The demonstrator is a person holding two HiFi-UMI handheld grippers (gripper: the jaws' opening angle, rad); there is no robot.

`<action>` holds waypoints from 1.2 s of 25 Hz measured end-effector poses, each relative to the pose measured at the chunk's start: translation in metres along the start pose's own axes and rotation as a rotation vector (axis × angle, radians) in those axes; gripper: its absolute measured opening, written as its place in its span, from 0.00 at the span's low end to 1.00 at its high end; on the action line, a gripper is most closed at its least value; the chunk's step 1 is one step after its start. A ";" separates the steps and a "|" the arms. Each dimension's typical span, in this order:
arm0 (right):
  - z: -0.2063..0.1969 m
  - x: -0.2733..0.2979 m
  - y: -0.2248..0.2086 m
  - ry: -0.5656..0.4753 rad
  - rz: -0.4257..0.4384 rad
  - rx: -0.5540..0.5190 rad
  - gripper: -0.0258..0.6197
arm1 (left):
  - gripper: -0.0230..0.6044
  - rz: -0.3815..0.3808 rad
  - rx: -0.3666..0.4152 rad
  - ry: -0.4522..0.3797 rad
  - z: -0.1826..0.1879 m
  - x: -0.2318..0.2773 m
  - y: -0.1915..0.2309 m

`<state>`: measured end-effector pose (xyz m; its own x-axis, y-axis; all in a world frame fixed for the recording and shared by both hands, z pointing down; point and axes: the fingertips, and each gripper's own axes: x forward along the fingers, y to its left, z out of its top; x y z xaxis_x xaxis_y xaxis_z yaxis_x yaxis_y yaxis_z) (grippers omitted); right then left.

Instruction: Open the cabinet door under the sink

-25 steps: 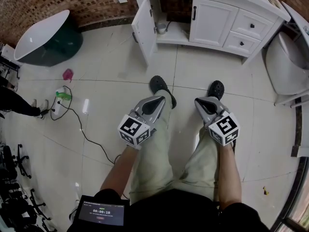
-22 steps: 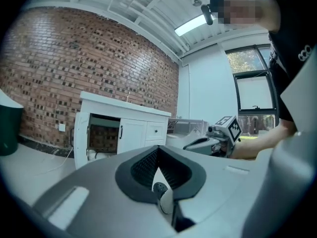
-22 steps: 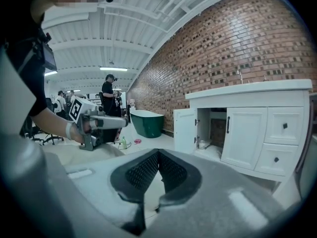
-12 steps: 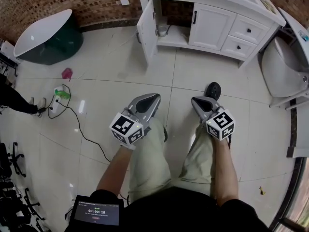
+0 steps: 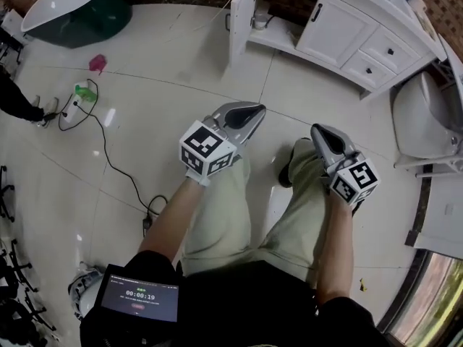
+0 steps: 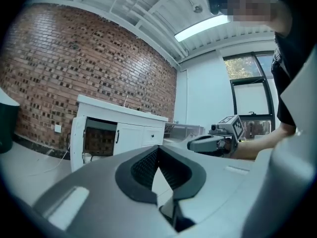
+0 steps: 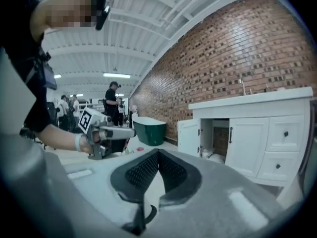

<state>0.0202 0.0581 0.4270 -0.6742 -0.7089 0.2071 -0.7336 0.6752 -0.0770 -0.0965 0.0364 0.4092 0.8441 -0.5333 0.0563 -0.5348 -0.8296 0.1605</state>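
**White cabinet, grey grippers, red brick**

The left gripper (image 5: 255,109) and right gripper (image 5: 317,129) are light grey with black ribbed pads, and each carries a cube of black squares on white. Ahead of them the cabinet (image 5: 340,31) and its cabinet door (image 5: 244,13) are white, with black handles (image 5: 316,13). The brick wall (image 6: 74,68) beyond is red-brown with pale mortar. Under the grippers the floor (image 5: 166,107) is glossy cream tile with thin dark joints. Well left of the left gripper are a dark green tub (image 5: 94,20) with a white inside, a pink scrap (image 5: 98,63) and a black cable (image 5: 108,165). The trousers (image 5: 224,215) are khaki.
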 end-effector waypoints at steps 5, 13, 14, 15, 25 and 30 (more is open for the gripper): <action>0.003 -0.005 -0.021 -0.024 -0.014 0.077 0.03 | 0.06 -0.019 0.025 0.042 -0.001 0.009 -0.007; -0.005 -0.003 -0.016 -0.002 -0.005 0.048 0.03 | 0.06 -0.040 0.021 0.063 -0.007 0.022 -0.020; -0.004 -0.004 -0.016 -0.011 -0.004 0.057 0.03 | 0.06 -0.038 0.025 0.070 -0.008 0.022 -0.020; -0.003 -0.006 -0.017 -0.017 -0.003 0.063 0.03 | 0.06 -0.036 0.027 0.077 -0.009 0.022 -0.020; 0.000 -0.022 -0.023 -0.053 -0.005 0.074 0.03 | 0.06 -0.030 0.025 0.093 -0.013 0.023 -0.020; -0.001 -0.021 -0.024 -0.061 0.001 0.073 0.03 | 0.06 -0.033 0.028 0.094 -0.014 0.024 -0.021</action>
<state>0.0521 0.0576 0.4255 -0.6775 -0.7207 0.1471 -0.7355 0.6610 -0.1487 -0.0643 0.0431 0.4213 0.8606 -0.4885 0.1436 -0.5062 -0.8516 0.1366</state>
